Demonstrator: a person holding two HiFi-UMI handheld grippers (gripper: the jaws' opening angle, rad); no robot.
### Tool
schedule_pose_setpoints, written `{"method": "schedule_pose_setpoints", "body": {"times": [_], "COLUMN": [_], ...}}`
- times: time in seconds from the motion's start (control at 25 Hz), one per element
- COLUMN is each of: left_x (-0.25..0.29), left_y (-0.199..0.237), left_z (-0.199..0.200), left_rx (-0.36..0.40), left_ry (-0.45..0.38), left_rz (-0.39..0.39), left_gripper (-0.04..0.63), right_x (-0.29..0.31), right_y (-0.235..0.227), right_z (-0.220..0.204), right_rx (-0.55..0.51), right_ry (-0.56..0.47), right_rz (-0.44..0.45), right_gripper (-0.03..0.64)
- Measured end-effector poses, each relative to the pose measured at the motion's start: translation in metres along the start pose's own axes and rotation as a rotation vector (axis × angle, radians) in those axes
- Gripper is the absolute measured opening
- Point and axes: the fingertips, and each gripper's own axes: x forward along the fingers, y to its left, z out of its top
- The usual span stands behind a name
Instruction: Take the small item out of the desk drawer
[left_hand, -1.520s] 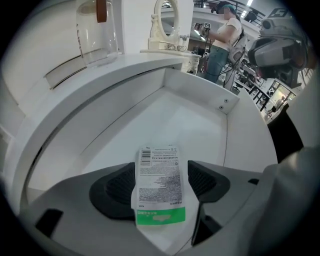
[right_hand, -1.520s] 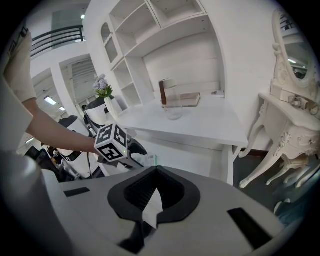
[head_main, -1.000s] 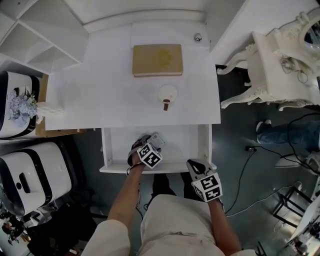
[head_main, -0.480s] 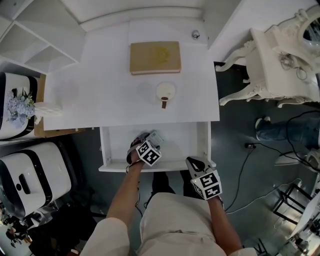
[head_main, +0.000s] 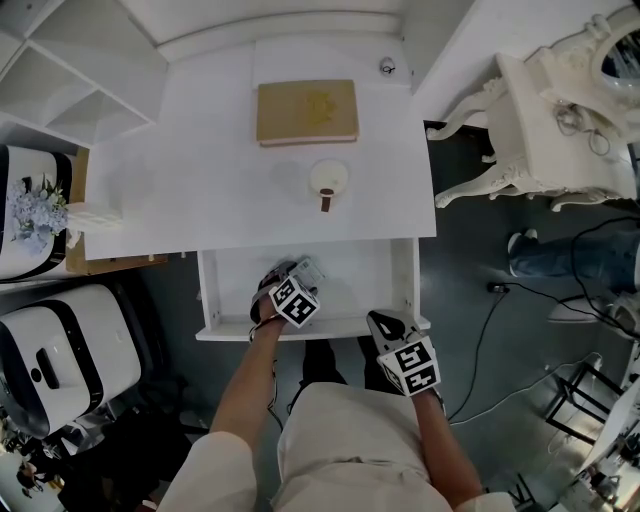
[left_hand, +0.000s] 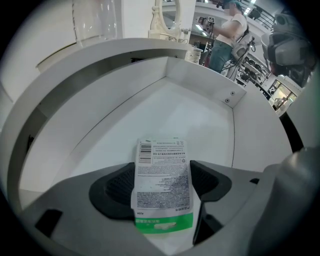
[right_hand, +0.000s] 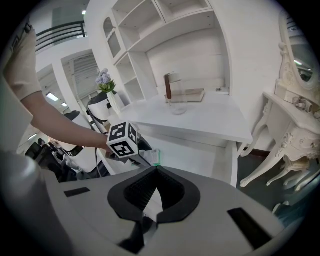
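Two ribbed black pads of the left gripper (head_main: 296, 274) were pressed onto a small flat sachet (left_hand: 162, 176), pinching it from both sides. The sachet was a thin, smooth rectangle, white and densely printed, with a barcode at its far corner and a green band at the near end. Its far half stuck out past the pads. It was held inside the open desk drawer (head_main: 211, 300), towards the front rail and left of centre; whether it touched the drawer floor could not be told.

The drawer was a shallow white box with plain, matt walls and square corners, pulled out from under the white desk (head_main: 190, 190). Its smooth floor showed bare to the right of the sachet.

The right gripper (right_hand: 156, 169) was held outside the drawer, just beside its front right corner. Its dark, grooved jaws were closed tip to tip with nothing between them.

On the desk top lay a tan rectangular book (head_main: 307, 112) with a faint emblem on its cover. A carved white piece of furniture (head_main: 540, 130) with curled legs stood on the dark floor to the right.
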Motion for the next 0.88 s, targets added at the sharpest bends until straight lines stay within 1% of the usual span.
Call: {"method": "schedule_pose_setpoints", "body": {"times": [0.16,0.28,0.36,0.48,0.76,0.88], "left_x": [-0.002,-0.009,-0.017,-0.02,-0.04,-0.049], "left_y": [0.002,0.004,0.003,0.003,-0.002,-0.008], "left_z": [0.002,0.009,0.016,0.017,0.036,0.039], "left_rx": [-0.008,0.004,0.013,0.022,0.028,0.017], "left_ry": [-0.007,-0.022,-0.04,-0.049,-0.107,-0.13], "left_rz": [0.001,0.007,0.008,0.01,0.02,0.012], "left_gripper": [0.357,0.357,0.357,0.357,0.358,0.357], "right_x": [0.0,0.001,0.002,0.002,-0.001,0.0], "right_y": [0.002,0.005,0.007,0.01,0.015,0.019], "right_z": [0.002,0.004,0.004,0.003,0.004,0.006], "right_rx": [0.018,0.041,0.036,0.034,0.041,0.033], "right_ry": [-0.014,-0.026,-0.026,-0.028,-0.046,-0.052], "right_rz": [0.009,0.019,0.021,0.023,0.024,0.027], "right_gripper": [0.025,0.025,0.025,0.025,0.025,0.025]}}
